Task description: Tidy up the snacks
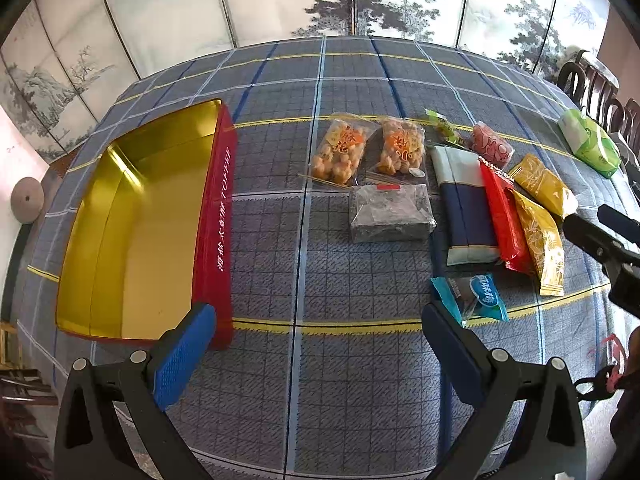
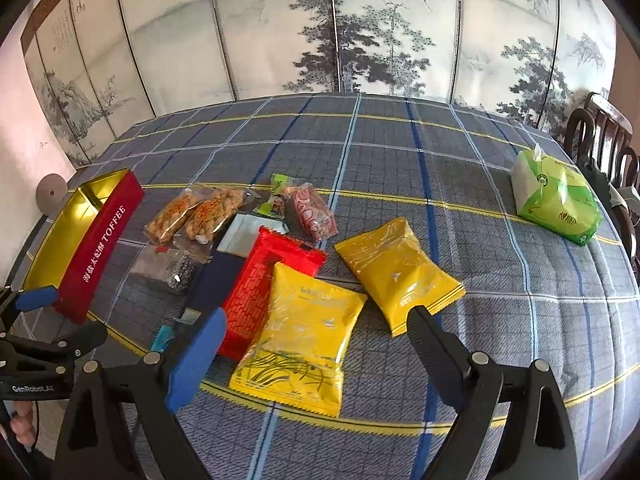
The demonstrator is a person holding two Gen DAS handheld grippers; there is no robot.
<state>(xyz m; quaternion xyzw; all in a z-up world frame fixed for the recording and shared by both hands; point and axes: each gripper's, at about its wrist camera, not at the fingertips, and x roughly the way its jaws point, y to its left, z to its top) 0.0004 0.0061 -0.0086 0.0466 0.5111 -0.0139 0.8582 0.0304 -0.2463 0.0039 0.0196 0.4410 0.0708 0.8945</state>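
- A red tin [image 1: 214, 236] with a gold inside lies open and empty on a blue plaid tablecloth [image 1: 360, 360]. In the left wrist view its long axis runs from near to far, and one long red side faces the snacks.
- That side carries white writing along its length: Chinese characters, then the word "TOFFEE".
- To the right of the tin, well apart from it, lies a loose cluster of snack packets.
- Nearest the tin are two clear bags of fried twists [image 1: 340, 152] side by side, each with orange characters, and one clear-wrapped dark block [image 1: 390, 213] in front of them.
- Further from the tin lie one navy and white packet [image 1: 466, 204], one red packet [image 2: 266, 284] and two yellow packets [image 2: 302, 334], long axes running roughly away from the camera.
- Behind these sit one small green sweet [image 1: 442, 126] and one pink packet [image 1: 491, 146].
- One small blue packet [image 1: 476, 298] with white characters lies nearest the camera.
- One green and white tissue pack [image 2: 558, 200] sits far from the tin, near the table's far right edge.
- The left gripper [image 1: 320, 332] hovers just beside the tin's near corner, fingers spread wide, holding nothing.
- The right gripper [image 2: 316, 334] hangs over the nearer yellow packet, fingers wide apart and empty.
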